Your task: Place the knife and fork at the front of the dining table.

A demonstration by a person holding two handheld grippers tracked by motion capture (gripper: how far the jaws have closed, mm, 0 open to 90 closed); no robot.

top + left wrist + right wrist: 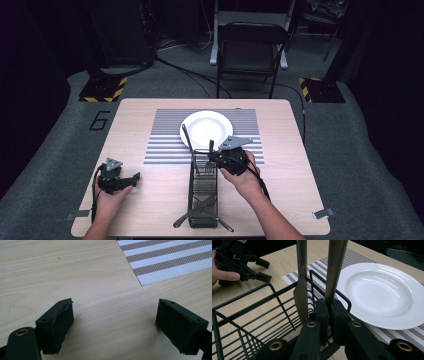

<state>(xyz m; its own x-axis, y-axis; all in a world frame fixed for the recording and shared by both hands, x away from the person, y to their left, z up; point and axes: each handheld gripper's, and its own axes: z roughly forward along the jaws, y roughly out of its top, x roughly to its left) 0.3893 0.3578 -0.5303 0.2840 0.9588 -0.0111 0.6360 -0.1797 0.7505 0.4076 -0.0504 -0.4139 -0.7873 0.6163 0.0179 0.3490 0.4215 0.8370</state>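
**Black jaws pinching a metal handle**

Black right gripper (329,312) clamped tight on a steel utensil handle (335,267), upright at the far end of the wire basket (242,315). Second handle (301,277) standing just beside, ungripped. White plate (384,295) right behind, on the striped placemat (294,273). Left gripper (115,322) spread wide, empty, low over the wooden table (62,270), well apart from the basket.

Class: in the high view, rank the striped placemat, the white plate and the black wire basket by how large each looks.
1. striped placemat
2. black wire basket and white plate: similar in area, too close to rank.
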